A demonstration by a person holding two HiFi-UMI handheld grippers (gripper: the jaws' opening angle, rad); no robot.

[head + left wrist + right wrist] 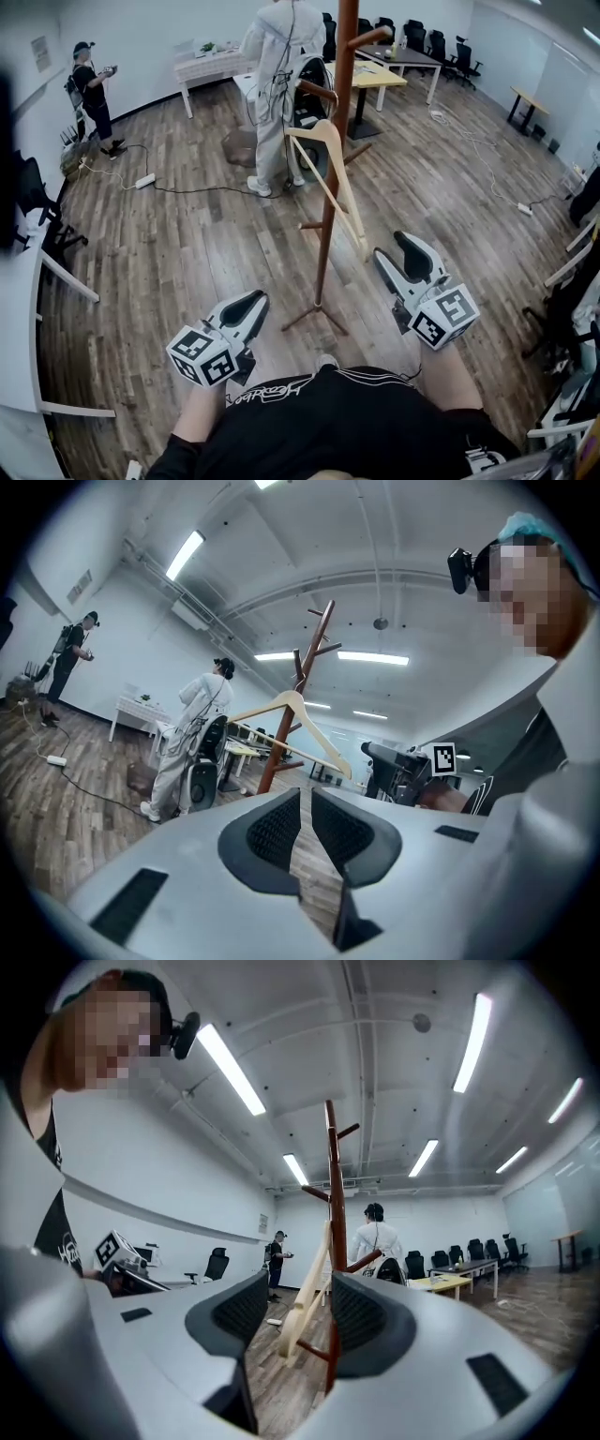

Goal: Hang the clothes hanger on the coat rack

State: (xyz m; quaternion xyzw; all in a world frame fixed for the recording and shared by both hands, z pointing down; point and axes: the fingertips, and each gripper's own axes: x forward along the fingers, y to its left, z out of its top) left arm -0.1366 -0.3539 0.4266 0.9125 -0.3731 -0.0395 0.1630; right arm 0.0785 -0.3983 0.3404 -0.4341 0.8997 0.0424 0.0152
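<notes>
So the hanger (345, 187) is hanging on the coat rack (324, 262), up on one of the upper pegs and sitting at a slant against the pole. I can't really make out the hook itself.

My right tongs (394, 248) are wide open with nothing in them, and the hanger's lower end is near the tips. My left tongs (253, 305) are pretty much closed and empty, well off to the side.

I reckon the trick now is to pull the right ones straight back and keep the jaws spread, so they don't clip that low end and knock it off the peg.

The room is a big office with a wood plank floor (187, 244). A cable and power strip (145, 180) lie across the floor, with desks and chairs at the back and two other people around.
</notes>
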